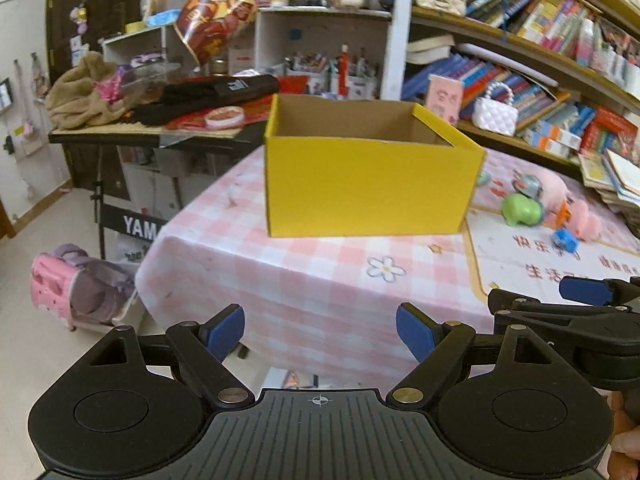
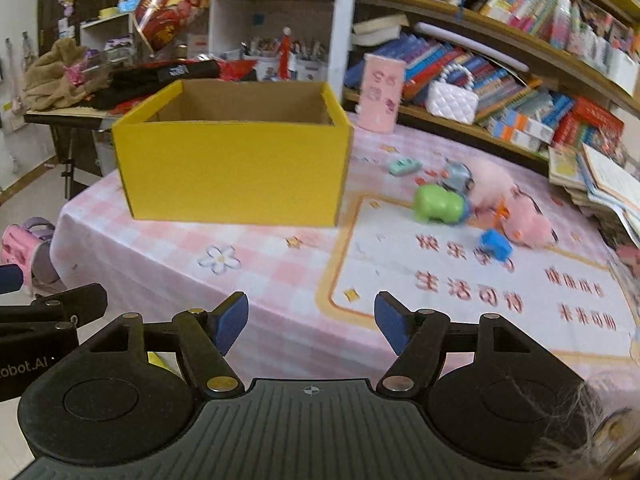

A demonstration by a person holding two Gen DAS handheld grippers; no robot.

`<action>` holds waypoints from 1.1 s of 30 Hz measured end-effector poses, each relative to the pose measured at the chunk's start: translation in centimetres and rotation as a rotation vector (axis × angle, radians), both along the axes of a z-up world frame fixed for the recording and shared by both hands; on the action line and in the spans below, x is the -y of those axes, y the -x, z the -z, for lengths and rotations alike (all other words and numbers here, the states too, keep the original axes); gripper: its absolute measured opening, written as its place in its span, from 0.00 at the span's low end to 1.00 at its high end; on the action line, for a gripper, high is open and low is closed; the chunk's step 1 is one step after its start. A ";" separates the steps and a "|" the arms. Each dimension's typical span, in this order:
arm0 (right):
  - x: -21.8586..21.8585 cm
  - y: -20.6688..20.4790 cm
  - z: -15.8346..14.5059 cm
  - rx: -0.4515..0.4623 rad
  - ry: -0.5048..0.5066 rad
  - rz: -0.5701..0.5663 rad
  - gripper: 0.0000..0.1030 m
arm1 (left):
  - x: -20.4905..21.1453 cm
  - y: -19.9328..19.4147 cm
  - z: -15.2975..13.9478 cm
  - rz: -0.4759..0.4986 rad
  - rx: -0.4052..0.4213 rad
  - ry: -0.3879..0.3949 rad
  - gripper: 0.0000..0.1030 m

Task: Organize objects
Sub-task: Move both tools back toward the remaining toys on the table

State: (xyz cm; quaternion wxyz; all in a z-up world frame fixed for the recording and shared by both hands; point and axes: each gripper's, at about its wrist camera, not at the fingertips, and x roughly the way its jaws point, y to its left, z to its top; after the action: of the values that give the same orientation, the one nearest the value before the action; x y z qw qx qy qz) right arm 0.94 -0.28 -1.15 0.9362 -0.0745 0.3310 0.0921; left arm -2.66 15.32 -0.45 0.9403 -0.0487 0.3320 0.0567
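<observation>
Both grippers spread wide, holding nothing.
Left gripper point(image 1: 320, 330) and right gripper point(image 2: 311, 322) hover near the tablecloth's point(image 2: 280, 280) edge; yellow box point(image 2: 234, 160) sits farther back, toys point(image 2: 440, 202) right.

Both grippers hang off the table's near edge, jaws spread with nothing between them: left gripper point(image 1: 320, 330), right gripper point(image 2: 311, 322), close side by side. Ahead, bare pink checked tablecloth point(image 2: 168, 240) runs clear up to the yellow box point(image 2: 236, 172), whose open top is unobstructed from above. Right of the box, the toys crowd together: green toy point(image 2: 438, 203), pink plush pig point(image 2: 528, 226), blue toy car point(image 2: 495, 243), small teal car point(image 2: 404, 166). A printed mat point(image 2: 460, 288) lies open before them. Stacked books point(image 2: 592, 184) wall the right edge; a pink canister point(image 2: 380, 94) stands behind the box's right corner.
</observation>
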 end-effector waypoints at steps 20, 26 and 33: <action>7.5 1.7 0.5 -0.024 0.036 0.294 0.71 | 7.2 -2.5 0.7 0.295 -0.024 0.001 0.83; 9.6 1.4 0.6 -0.031 0.052 0.348 0.71 | 9.2 -3.6 1.0 0.343 -0.036 0.020 0.83; 11.7 0.0 0.6 -0.039 0.050 0.374 0.71 | 11.3 -5.2 1.1 0.370 -0.038 0.016 0.83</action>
State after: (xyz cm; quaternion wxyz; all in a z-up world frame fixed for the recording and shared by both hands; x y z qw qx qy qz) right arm 0.93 -11.98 -1.77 0.9282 -0.0331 0.3594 -0.0905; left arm 2.56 3.98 -1.53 0.9278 0.0069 0.3535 -0.1191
